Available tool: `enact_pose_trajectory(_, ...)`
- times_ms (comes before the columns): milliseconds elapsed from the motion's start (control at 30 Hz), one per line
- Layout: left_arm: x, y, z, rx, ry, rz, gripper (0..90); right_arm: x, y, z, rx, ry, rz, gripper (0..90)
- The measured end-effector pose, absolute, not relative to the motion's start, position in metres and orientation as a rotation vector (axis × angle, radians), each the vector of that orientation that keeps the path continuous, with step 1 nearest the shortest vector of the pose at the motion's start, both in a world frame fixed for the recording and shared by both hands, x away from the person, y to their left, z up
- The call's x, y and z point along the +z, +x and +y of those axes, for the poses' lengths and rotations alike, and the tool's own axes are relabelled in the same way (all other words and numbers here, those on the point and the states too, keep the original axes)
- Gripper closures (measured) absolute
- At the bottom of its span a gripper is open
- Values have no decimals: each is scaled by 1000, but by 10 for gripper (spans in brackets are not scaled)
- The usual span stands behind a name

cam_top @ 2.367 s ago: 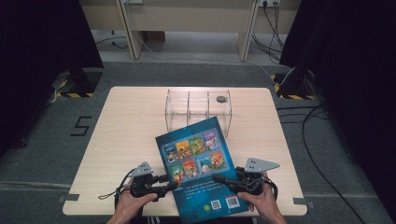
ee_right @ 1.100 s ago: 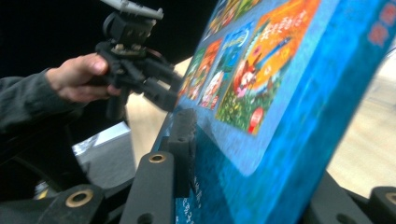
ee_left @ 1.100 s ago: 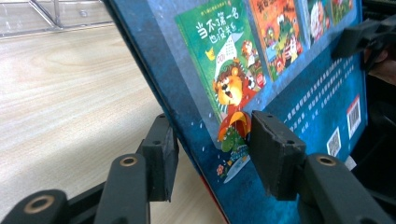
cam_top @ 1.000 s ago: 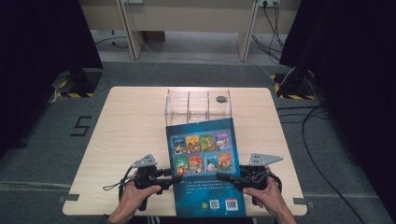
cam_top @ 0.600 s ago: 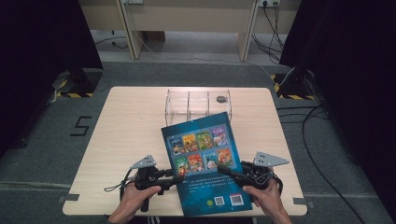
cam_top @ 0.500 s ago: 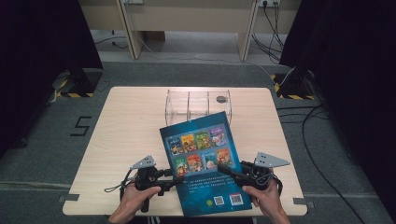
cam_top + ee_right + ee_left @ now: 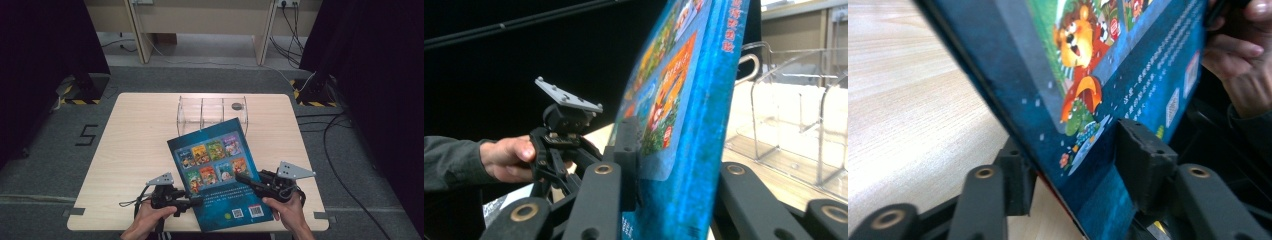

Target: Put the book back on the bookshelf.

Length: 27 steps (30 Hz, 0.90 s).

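Note:
A blue picture book (image 7: 220,170) with cartoon panels is held tilted over the near edge of the wooden table (image 7: 130,145), its top edge leaning left. My left gripper (image 7: 197,201) is shut on its lower left edge; the jaws have just been closing, with the book (image 7: 1088,90) between the pads. My right gripper (image 7: 242,179) is shut on the lower right edge. In the right gripper view its jaws (image 7: 674,165) clamp the book (image 7: 684,100) edge-on, and the other hand (image 7: 506,157) shows beyond.
A clear acrylic organiser (image 7: 212,110) with three compartments stands just behind the book; a small dark round thing (image 7: 237,106) lies in its right compartment. The organiser (image 7: 794,125) is close ahead in the right gripper view. Dark curtains flank the table.
The book has turned anticlockwise, from nearly square to the table to leaning left. Both hands have stayed at the near edge, still holding it.

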<state>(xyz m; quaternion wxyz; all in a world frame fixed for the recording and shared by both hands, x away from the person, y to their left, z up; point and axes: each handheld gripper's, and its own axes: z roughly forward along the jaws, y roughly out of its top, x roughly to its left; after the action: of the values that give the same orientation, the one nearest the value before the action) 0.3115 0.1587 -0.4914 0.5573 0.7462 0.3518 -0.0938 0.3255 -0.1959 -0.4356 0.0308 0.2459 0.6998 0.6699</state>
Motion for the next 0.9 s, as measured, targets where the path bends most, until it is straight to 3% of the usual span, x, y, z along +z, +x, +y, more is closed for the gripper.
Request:
enact_pose_trajectory(300,-462,317,177,-7,1790,766,611,-438,328,-194,1956,716,2281,704)
enact_pose_trajectory(900,-471,304,174,73,1817,754,607,-442,317,-199,1802,507,2331,691)
